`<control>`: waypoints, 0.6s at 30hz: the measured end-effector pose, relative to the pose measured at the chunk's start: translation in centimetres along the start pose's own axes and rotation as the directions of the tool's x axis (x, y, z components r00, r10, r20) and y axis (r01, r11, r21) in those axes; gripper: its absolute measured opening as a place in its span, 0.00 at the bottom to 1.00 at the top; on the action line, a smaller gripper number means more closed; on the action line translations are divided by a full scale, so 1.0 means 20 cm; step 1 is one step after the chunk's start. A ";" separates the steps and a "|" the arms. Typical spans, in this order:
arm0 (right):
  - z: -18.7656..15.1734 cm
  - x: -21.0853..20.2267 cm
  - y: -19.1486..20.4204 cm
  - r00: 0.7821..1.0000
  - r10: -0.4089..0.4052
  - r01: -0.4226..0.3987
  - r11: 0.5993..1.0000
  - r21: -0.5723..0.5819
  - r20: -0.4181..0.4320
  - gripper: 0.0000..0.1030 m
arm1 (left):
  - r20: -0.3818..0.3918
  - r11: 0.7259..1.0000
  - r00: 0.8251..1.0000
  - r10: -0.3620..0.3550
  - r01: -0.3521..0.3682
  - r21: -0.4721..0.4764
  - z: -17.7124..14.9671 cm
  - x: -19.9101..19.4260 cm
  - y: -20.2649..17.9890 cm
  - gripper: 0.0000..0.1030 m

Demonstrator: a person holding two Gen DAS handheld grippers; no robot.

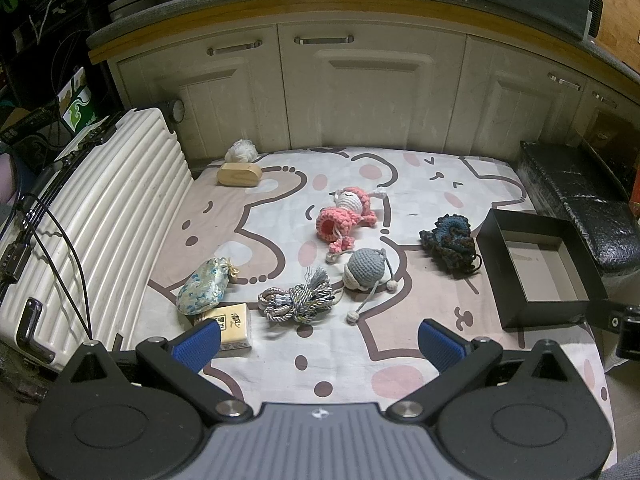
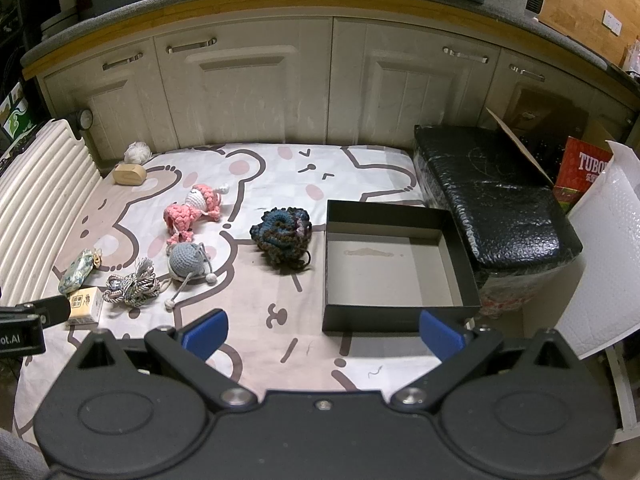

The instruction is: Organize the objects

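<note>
On a cartoon-print cloth point(image 1: 340, 344) lie a pink crochet doll point(image 1: 346, 218), a grey crochet doll point(image 1: 366, 270), a dark blue crochet piece point(image 1: 450, 238), a bundle of cord point(image 1: 298, 298), a floral pouch point(image 1: 204, 286), a small yellow box point(image 1: 232, 326), a wooden block point(image 1: 239, 175) and a white fluffy ball point(image 1: 241, 151). An empty black box point(image 2: 394, 270) sits to the right. My left gripper point(image 1: 320, 344) hovers open near the cloth's front edge, short of the cord. My right gripper point(image 2: 322, 334) is open too, just before the black box's near wall.
A white ribbed suitcase point(image 1: 100, 216) lies along the left side. Cream cabinet doors point(image 1: 360, 92) close off the back. A black wrapped package point(image 2: 492, 200) stands right of the box, with a red carton point(image 2: 582, 176) and white bubble wrap point(image 2: 600, 264) beyond.
</note>
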State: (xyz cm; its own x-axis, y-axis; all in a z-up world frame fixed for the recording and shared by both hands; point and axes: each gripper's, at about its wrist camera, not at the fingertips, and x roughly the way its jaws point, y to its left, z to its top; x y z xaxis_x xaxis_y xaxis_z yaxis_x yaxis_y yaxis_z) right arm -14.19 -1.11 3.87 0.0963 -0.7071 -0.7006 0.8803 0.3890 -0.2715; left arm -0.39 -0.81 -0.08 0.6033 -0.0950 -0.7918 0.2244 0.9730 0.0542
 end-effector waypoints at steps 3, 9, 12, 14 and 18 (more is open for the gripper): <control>0.00 0.00 0.00 1.000 0.000 0.000 1.000 0.000 0.000 1.00 | 0.000 1.000 1.000 -0.005 0.005 0.006 0.00 0.00 0.00 1.00; 0.00 0.00 0.00 1.000 0.000 0.000 1.000 0.000 -0.001 1.00 | 0.000 1.000 1.000 -0.013 0.013 0.014 0.00 0.00 0.00 1.00; 0.00 0.00 0.00 1.000 0.000 0.000 1.000 0.001 0.000 1.00 | 0.001 1.000 1.000 -0.018 0.018 0.020 0.00 0.00 0.00 1.00; 0.00 0.00 0.00 1.000 -0.001 0.001 1.000 0.000 -0.001 1.00 | 0.000 0.999 1.000 -0.025 0.025 0.026 0.00 0.00 0.00 1.00; 0.00 0.00 0.00 1.000 -0.001 0.001 1.000 0.002 0.003 1.00 | 0.004 0.997 0.999 -0.052 0.051 0.054 0.00 0.00 0.00 1.00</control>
State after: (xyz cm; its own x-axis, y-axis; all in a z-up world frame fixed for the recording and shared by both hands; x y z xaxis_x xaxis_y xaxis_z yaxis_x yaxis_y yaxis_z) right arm -14.20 -1.08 3.91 0.0965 -0.7095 -0.6981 0.8815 0.3866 -0.2710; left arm -0.43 -0.85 -0.18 0.5940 -0.1461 -0.7911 0.2959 0.9541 0.0460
